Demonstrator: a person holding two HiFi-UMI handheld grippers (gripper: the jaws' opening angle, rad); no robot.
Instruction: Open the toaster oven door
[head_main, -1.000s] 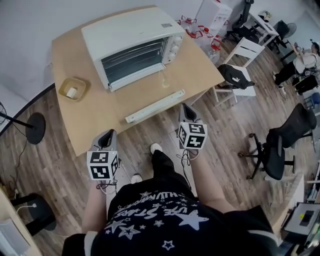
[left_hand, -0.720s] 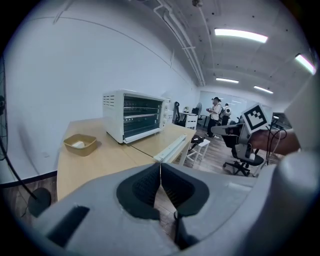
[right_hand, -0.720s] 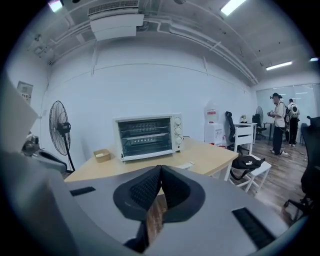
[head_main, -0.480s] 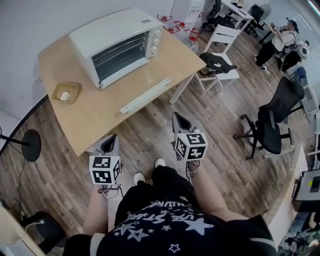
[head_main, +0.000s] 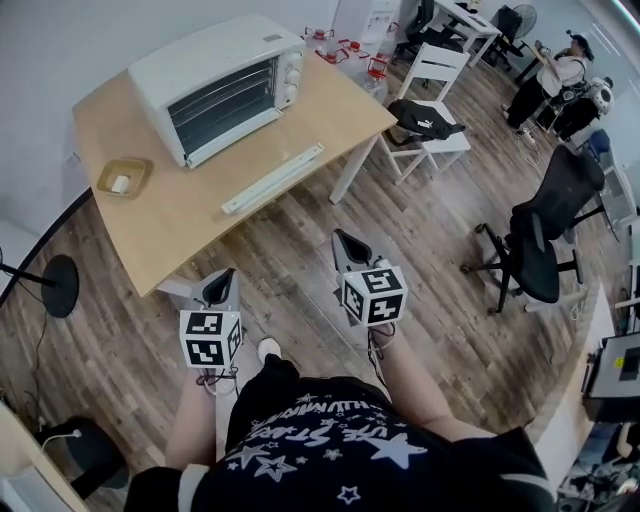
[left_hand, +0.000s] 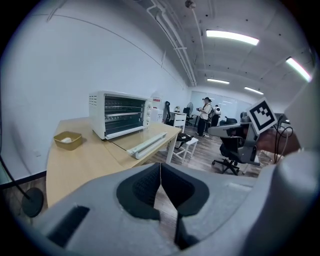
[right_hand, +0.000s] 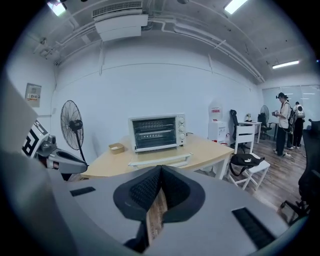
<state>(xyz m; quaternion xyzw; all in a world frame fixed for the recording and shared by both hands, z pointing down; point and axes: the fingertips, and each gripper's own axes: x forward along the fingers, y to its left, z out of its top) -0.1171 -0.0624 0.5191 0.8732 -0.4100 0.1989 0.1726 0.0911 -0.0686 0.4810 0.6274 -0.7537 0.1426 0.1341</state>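
Fan base (head_main: 55, 285): black disc on the wood floor, far left
Dish (head_main: 143, 170): tan, with a small white item inside; on the table's left part, beside the oven
Table (head_main: 180, 225): light wood, set against the wall
Oven (head_main: 215, 60): white, on the table's far side; glass door (head_main: 222, 100) shut, knobs at its right end; well apart from both grippers
Bar (head_main: 272, 178): long and white, lying on the table in front of the oven
Left gripper (head_main: 220, 283): over the floor, short of the table's near edge and aimed toward it; jaws together at the tips, nothing between them
Right gripper (head_main: 345, 247): over the floor, right of the left one; jaws closed, empty
Chair (head_main: 440, 150): white, right of the table, black bag (head_main: 425, 118) on its seat
Office chair (head_main: 545, 240): black, far right
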